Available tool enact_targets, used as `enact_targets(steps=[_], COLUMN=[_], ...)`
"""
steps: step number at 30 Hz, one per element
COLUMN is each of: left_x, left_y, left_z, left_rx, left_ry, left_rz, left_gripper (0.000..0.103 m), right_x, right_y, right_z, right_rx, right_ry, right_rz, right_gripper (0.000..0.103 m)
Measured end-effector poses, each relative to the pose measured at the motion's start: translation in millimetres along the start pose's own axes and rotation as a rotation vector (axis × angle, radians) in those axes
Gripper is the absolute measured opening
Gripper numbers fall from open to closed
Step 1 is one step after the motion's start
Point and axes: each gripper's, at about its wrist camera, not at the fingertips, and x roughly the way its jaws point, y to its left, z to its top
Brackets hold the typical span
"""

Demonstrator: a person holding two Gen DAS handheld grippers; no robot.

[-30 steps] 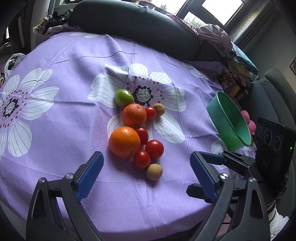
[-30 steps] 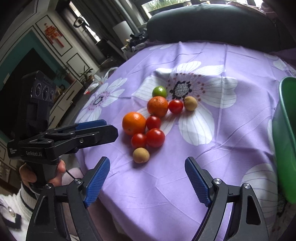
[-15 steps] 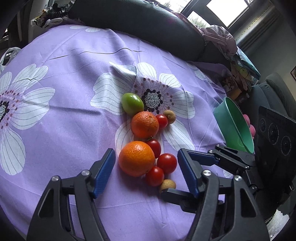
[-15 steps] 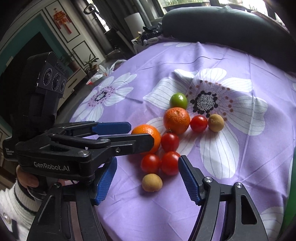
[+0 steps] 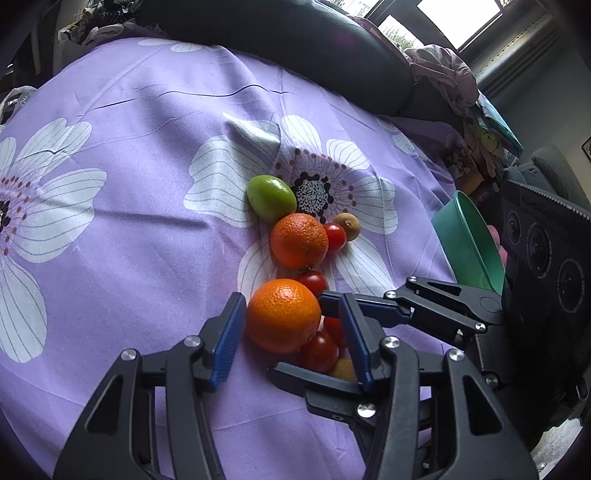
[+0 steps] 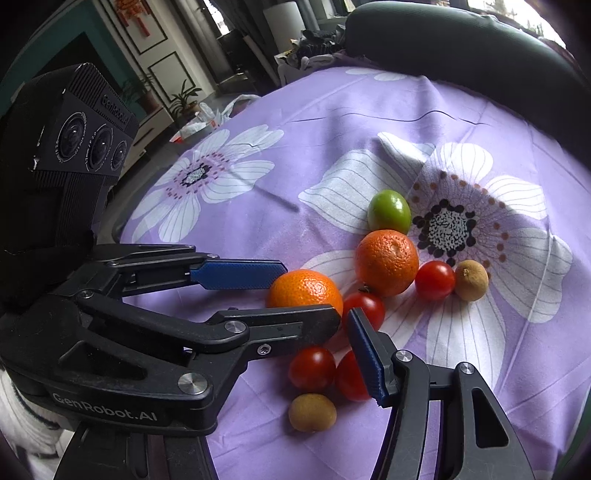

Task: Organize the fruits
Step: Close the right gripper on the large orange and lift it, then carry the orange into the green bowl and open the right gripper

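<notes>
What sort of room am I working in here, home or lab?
Most likely a home living room. A purple floral cloth covers the table, a dark padded sofa back curves behind it, and the right wrist view shows framed wall panels and potted plants.

**Soft daylight, round bent edges**

Lit by bright windows (image 5: 458, 22) at the top, washed out to white. Soft grey shadows on the purple cloth (image 5: 147, 155) under the fruit. Sharp in the middle, bent and dark round the corners. Small shine on the near orange (image 5: 283, 315).
</notes>
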Motion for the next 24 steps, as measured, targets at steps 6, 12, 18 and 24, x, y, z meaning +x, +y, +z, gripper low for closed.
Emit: enact_targets(steps=[6,12,18,24], left_x=[2.5,2.6,-7.1,-7.1], left_y=[0.2,3.2,-22.9,-83.6], left_z=[3.1,5.0,8.6,23.1], left_rx=[0.001,-0.014,0.048,0.156], left_ry=[0.006,-0.003,-0.035,-0.067], left_rz=[0.007,0.016,0.016,-0.053], left_gripper=[0.048,0.039,0.039,0.040], right_x=[5.6,9.3,-5.8,-73.6], right_y=[0.6,-7.5,-9.1,-30.6], right_z=[1.4,0.0,-7.5,-27.0], right_rx=[-0.016,0.012,0.027,0.093], right_ry=[0.004,-0.011,-0.068,-0.220], right_rz=[-0.032,-0.054,-0.061,-0.127], right_gripper=[0.057,0.047,0.046,0.046])
